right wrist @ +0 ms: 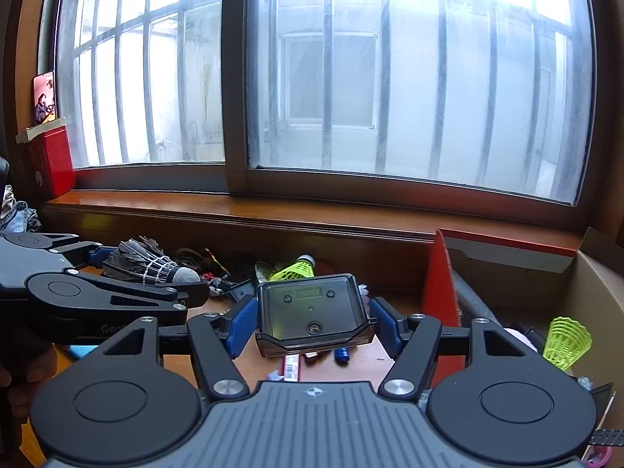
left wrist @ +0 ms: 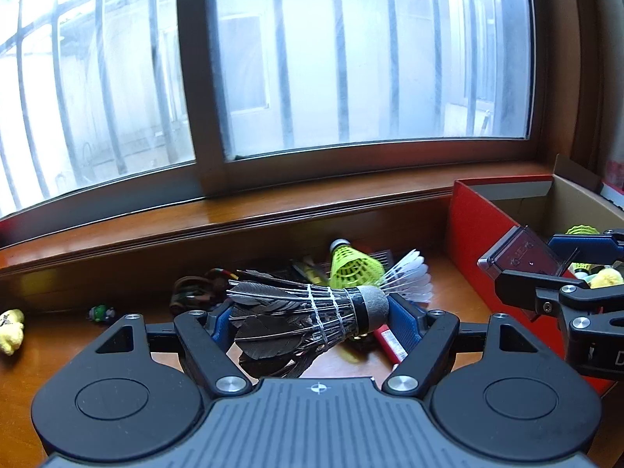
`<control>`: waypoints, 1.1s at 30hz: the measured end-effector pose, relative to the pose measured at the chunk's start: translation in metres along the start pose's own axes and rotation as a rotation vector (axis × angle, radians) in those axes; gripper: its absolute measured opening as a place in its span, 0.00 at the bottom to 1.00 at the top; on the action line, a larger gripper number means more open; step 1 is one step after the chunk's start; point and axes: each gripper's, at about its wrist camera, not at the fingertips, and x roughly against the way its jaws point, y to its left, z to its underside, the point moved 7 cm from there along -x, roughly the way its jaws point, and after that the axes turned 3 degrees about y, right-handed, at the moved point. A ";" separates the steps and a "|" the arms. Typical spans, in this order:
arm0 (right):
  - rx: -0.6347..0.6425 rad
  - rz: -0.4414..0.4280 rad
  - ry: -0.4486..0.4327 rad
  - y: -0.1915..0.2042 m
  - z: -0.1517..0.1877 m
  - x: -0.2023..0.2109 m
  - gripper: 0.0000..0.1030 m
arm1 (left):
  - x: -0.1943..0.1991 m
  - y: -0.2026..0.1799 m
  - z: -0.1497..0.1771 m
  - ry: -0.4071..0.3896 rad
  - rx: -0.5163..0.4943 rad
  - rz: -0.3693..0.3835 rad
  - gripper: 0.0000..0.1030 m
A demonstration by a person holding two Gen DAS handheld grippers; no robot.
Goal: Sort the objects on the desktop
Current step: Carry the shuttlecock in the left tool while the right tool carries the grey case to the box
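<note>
Left wrist view: the left claw (left wrist: 308, 321) is closed partway on one black feather shuttlecock (left wrist: 304, 312), which lies crosswise between the blue pads, its grey cork tip against the right pad and its feathers against the left, lifted above the wooden surface (left wrist: 97, 347). Behind it on the surface lie two more shuttlecocks, one neon yellow (left wrist: 353, 267) and one white (left wrist: 409, 275), among a small heap of dark clutter. One yellow plush toy (left wrist: 11, 329) sits at the far left. One red cardboard box (left wrist: 479, 230) stands at the right, under the window sill. The right claw (left wrist: 546, 269) hangs over the box's near edge, holding one dark clear plastic case (left wrist: 522, 253).

Right wrist view: the right claw (right wrist: 312, 321) is closed partway on that one plastic case (right wrist: 312, 312), gripped by its sides and held flat above the surface. The red box (right wrist: 438, 284) is just to the right; inside it one neon yellow shuttlecock (right wrist: 565, 341) shows. One other yellow shuttlecock (right wrist: 296, 269) lies on the surface beyond the case. The left claw (right wrist: 148, 269) is at the left with the black shuttlecock (right wrist: 148, 263).
</note>
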 end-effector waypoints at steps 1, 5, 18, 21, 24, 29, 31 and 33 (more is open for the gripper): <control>0.000 0.003 -0.003 -0.004 0.000 0.002 0.64 | 0.000 -0.005 -0.001 -0.003 -0.002 0.003 0.74; -0.001 0.016 -0.016 -0.022 0.001 0.009 0.64 | -0.002 -0.024 -0.007 -0.016 -0.009 0.015 0.74; -0.033 0.063 -0.033 -0.075 0.009 0.027 0.64 | -0.007 -0.086 -0.024 -0.047 -0.060 0.073 0.74; -0.046 0.077 -0.035 -0.086 0.011 0.031 0.64 | -0.008 -0.098 -0.027 -0.055 -0.077 0.089 0.74; -0.060 0.092 -0.037 -0.097 0.014 0.036 0.64 | -0.009 -0.111 -0.031 -0.062 -0.093 0.106 0.74; -0.086 0.122 -0.041 -0.115 0.019 0.042 0.64 | -0.011 -0.131 -0.038 -0.073 -0.122 0.135 0.73; -0.097 0.135 -0.042 -0.123 0.021 0.044 0.64 | -0.013 -0.139 -0.040 -0.076 -0.132 0.146 0.74; -0.108 0.148 -0.044 -0.131 0.023 0.047 0.64 | -0.015 -0.147 -0.042 -0.079 -0.144 0.156 0.74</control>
